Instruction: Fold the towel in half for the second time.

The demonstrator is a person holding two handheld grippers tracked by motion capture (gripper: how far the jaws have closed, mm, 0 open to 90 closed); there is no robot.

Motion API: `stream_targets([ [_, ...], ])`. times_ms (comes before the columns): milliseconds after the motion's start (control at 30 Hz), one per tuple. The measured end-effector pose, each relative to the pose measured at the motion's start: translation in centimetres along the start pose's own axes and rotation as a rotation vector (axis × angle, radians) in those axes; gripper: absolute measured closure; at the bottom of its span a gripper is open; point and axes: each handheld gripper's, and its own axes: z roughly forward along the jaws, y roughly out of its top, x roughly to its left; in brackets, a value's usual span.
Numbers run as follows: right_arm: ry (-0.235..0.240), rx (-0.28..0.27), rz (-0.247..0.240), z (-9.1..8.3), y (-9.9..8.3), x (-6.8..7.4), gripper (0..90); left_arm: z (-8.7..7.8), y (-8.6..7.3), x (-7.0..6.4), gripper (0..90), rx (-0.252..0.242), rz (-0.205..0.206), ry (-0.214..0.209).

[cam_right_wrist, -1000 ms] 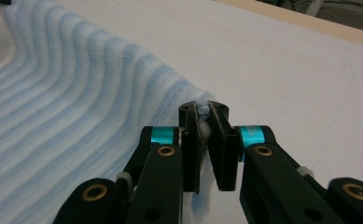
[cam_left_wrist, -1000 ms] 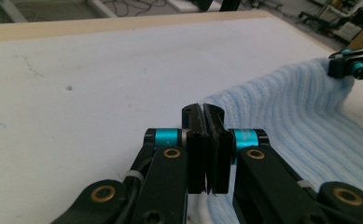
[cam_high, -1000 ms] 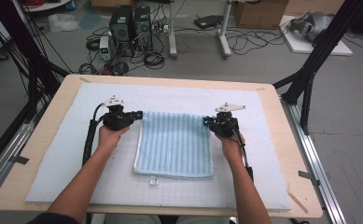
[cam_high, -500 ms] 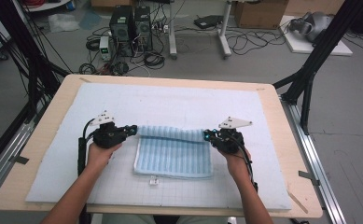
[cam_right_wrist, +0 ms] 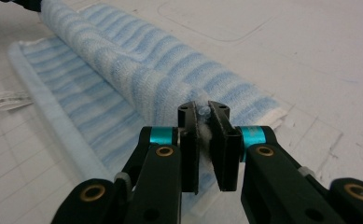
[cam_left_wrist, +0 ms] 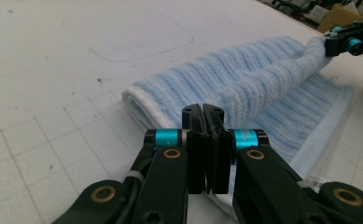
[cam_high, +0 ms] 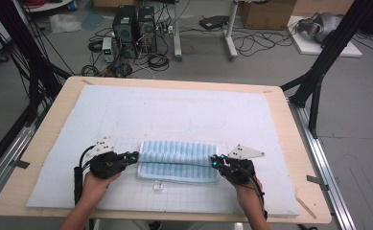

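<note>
Both grippers, the left gripper [cam_high: 134, 155] and right gripper [cam_high: 214, 160], each clenched on a far corner of the blue towel [cam_high: 178, 160], have drawn that edge toward the table's [cam_high: 54, 103] near edge, leaving the fold nearly closed.

No writing, brand, number or sign can be read anywhere in these pictures. The small white tag [cam_right_wrist: 10, 100] at the edge of the blue striped towel [cam_right_wrist: 137, 70] carries faint marks in the right gripper view, but they are too blurred to make out, and in the high view the same tag [cam_high: 157, 185] is too small to tell. The white mat [cam_high: 184, 115] on the table bears only a printed grid of thin lines and a rounded outline, with no letters or figures on it.
</note>
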Motion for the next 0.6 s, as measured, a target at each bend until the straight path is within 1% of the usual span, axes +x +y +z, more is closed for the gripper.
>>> stream_targets([
  [67, 0.001, -0.005, -0.017, -0.4, -0.2, 0.4, 82.8, -0.3, -0.3, -0.3, 87.7, 0.003, 0.001, -0.005],
  [133, 0.003, -0.006, -0.021, -0.8, -0.5, 0.8, 82.8, -0.6, -0.5, -0.6, 87.7, 0.002, 0.0, -0.006],
  [233, 0.0, 0.006, -0.015, -1.2, -0.9, 1.1, 82.7, -0.9, -0.7, -1.0, 87.7, 0.001, 0.003, -0.013],
  [300, -0.001, 0.019, -0.011, -1.3, -1.1, 1.1, 82.5, -1.1, -0.9, -1.4, 87.7, 0.007, 0.01, -0.018],
  [367, -0.006, 0.03, -0.012, -1.3, -1.4, 1.1, 81.9, -1.4, -1.1, -1.7, 87.7, 0.014, 0.027, -0.025],
  [400, -0.006, 0.037, -0.007, -1.3, -1.5, 1.1, 81.7, -1.5, -1.1, -1.8, 87.7, 0.01, 0.03, -0.03],
  [467, -0.01, 0.05, -0.01, -1.2, -1.7, 1.0, 80.2, -1.6, -1.1, -2.0, 87.6, 0.011, 0.039, -0.053],
  [533, -0.015, 0.054, -0.008, -1.3, -1.7, 1.0, 73.1, -1.7, -1.2, -2.0, 86.7, 0.008, 0.042, -0.077],
  [567, -0.015, 0.05, 0.003, -1.4, -1.7, 0.9, 67.7, -1.7, -1.1, -1.9, 83.2, 0.0, 0.041, -0.073],
  [600, -0.022, 0.03, 0.02, -1.6, -1.6, 0.7, 63.7, -1.7, -1.0, -1.9, 76.8, -0.01, 0.041, -0.058],
])
